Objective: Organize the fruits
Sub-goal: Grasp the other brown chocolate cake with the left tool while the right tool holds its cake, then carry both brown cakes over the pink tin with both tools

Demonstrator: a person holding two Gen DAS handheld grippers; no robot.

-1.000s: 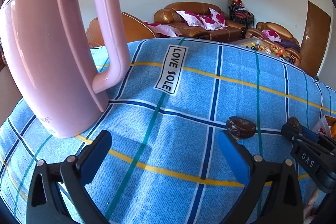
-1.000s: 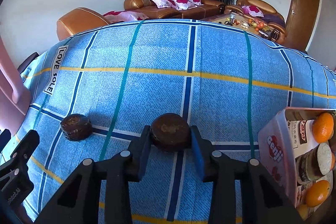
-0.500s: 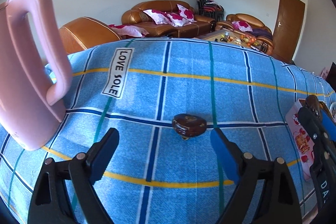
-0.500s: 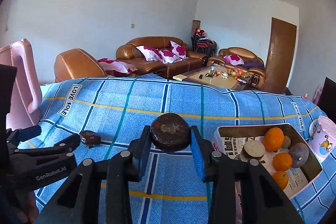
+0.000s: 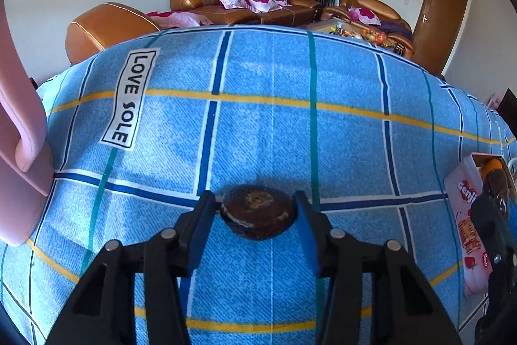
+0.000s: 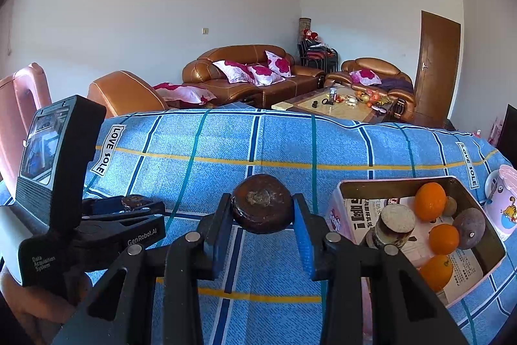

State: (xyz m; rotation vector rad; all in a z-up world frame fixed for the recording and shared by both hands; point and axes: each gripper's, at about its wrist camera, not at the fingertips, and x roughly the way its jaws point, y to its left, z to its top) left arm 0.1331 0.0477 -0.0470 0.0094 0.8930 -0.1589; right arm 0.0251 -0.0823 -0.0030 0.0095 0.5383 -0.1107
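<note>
A dark brown, flattened round fruit [image 5: 258, 210] lies on the blue checked tablecloth [image 5: 274, 125]. My left gripper [image 5: 255, 202] is lowered around it, jaws closing, and both blue pads touch its sides. The right wrist view shows the same left gripper [image 6: 139, 206] low at the left with that fruit [image 6: 134, 201] between its tips. My right gripper [image 6: 262, 209] is shut on a second dark brown fruit [image 6: 262, 207], held above the cloth just left of the pink box [image 6: 336, 215]. The box holds oranges [image 6: 429, 201] and several other fruits.
A tall pink kettle [image 5: 19, 151] stands at the table's left edge. A small cartoon-printed cup [image 6: 507, 202] sits right of the box. Open cloth stretches toward the far edge, with brown sofas [image 6: 245, 76] and a coffee table beyond it.
My left gripper moved right, away from the kettle, down onto the fruit, and its wide jaws narrowed onto it. My right gripper lifted its fruit and tilted up beside the box, then held still.
</note>
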